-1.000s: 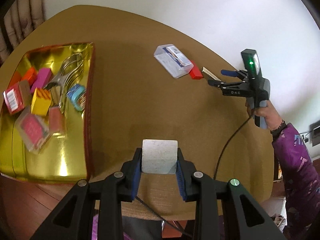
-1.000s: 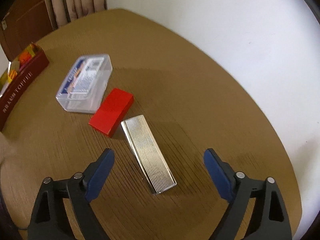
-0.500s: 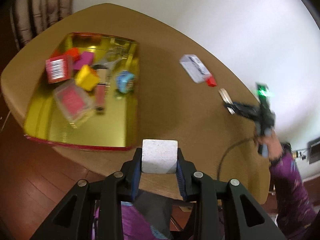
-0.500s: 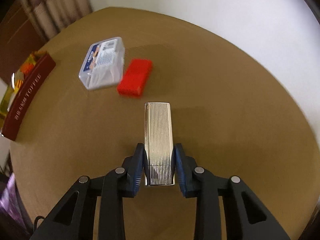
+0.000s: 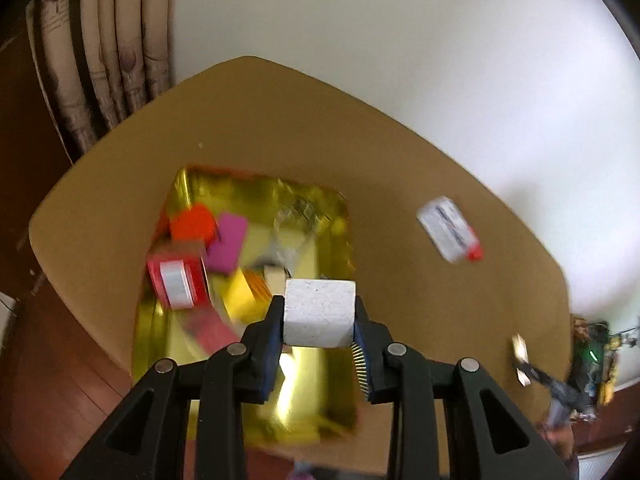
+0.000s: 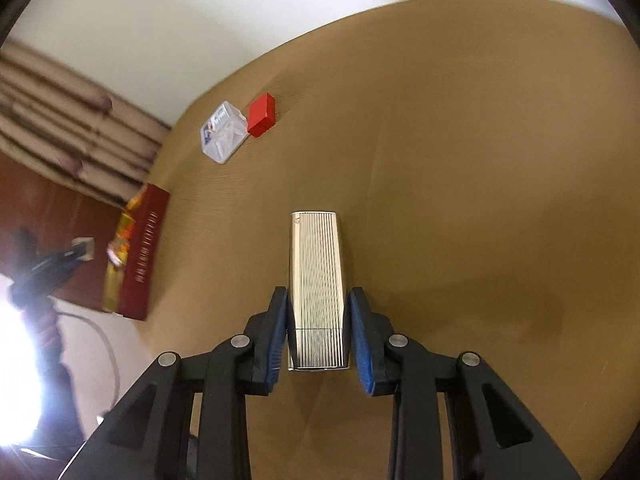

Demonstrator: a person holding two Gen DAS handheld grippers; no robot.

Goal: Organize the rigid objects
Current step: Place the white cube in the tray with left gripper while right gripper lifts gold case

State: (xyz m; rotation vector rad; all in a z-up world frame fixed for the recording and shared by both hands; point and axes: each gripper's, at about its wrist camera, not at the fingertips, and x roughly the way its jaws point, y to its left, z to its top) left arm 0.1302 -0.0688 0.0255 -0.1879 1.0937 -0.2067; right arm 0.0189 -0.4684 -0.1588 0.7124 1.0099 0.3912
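The ribbed metal case [image 6: 318, 288] sat pinched lengthwise between the blue pads of the right gripper [image 6: 318, 334], its far end pointing out over the brown table [image 6: 460, 160]. That gripper's jaws had just been closing and now pressed on the case's 2 long sides. The left gripper [image 5: 319, 336] clamped a white speckled block [image 5: 319, 312] between its pads, held above the near edge of the gold-lined tin [image 5: 320, 216]. Inside the tin lay a blurred heap of coloured pieces, among them an orange box [image 5: 193, 222], a magenta box [image 5: 229, 243], a yellow box [image 5: 240, 300] and a red box with a white label [image 5: 178, 278]. Well apart from the tin, further along the table, a clear plastic box [image 6: 223, 136] lay just beside a small red box [image 6: 262, 115]. A curtain [image 5: 100, 60] hung beyond the table's far corner.
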